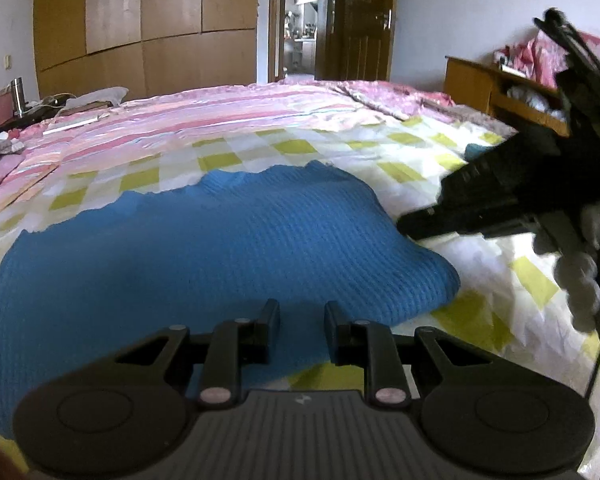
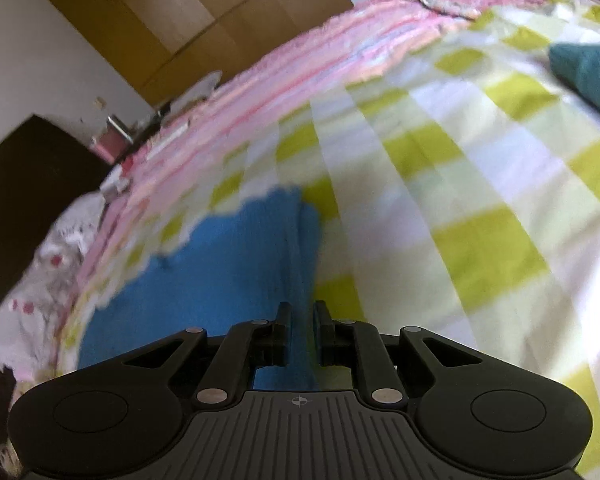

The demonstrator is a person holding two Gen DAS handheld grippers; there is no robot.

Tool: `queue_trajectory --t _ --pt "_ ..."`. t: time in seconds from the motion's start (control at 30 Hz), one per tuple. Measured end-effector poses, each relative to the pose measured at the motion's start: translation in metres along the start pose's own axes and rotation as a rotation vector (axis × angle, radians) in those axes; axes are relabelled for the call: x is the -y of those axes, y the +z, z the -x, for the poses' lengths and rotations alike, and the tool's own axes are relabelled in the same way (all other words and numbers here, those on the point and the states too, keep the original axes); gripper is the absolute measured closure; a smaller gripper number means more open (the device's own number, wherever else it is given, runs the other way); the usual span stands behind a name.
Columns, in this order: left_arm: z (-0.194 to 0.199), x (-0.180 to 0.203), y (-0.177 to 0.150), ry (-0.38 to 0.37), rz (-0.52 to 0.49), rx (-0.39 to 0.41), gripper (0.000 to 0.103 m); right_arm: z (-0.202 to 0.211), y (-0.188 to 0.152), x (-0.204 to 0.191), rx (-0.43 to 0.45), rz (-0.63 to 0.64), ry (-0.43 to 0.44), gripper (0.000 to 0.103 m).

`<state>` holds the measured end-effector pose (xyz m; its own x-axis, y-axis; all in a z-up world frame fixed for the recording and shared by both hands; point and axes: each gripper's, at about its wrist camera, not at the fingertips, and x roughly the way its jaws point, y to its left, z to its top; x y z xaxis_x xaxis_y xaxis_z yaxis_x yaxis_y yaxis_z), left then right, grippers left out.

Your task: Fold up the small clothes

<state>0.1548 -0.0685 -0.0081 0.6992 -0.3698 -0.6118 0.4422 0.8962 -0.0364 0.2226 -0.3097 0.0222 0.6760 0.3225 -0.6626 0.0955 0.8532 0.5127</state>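
A blue knitted garment (image 1: 204,256) lies spread on the green-and-white checked bedsheet (image 1: 480,280). My left gripper (image 1: 302,312) hangs over its near edge, jaws open and empty. My right gripper (image 1: 412,224) shows at the right in the left wrist view, its tip at the garment's right edge. In the right wrist view the right gripper (image 2: 301,314) has its jaws nearly closed around the garment's edge fold (image 2: 300,264). A second, darker teal cloth (image 2: 588,72) lies farther off on the sheet.
A pink striped quilt (image 1: 220,116) covers the far half of the bed. A wooden wardrobe (image 1: 148,20) and an open doorway (image 1: 304,20) stand behind it. A wooden bedside cabinet (image 1: 484,84) stands at the right, a cluttered dark stand (image 1: 4,108) at the left.
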Motion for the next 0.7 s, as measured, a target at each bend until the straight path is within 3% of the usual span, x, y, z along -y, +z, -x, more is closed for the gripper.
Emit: queue_trajectory --t 0.1,0.33,0.7 --pt "-0.001 0.01 0.003 0.009 -0.022 -0.01 0.074 0.012 -0.014 0.007 0.012 0.008 0.004 0.089" --pt "-0.005 0.04 0.006 0.033 -0.1 -0.041 0.073 0.03 -0.041 0.036 0.025 -0.089 0.104 0.089" --pt "-0.014 0.083 0.001 0.09 -0.268 -0.085 0.06 0.03 -0.043 0.06 -0.007 -0.151 0.176 0.084"
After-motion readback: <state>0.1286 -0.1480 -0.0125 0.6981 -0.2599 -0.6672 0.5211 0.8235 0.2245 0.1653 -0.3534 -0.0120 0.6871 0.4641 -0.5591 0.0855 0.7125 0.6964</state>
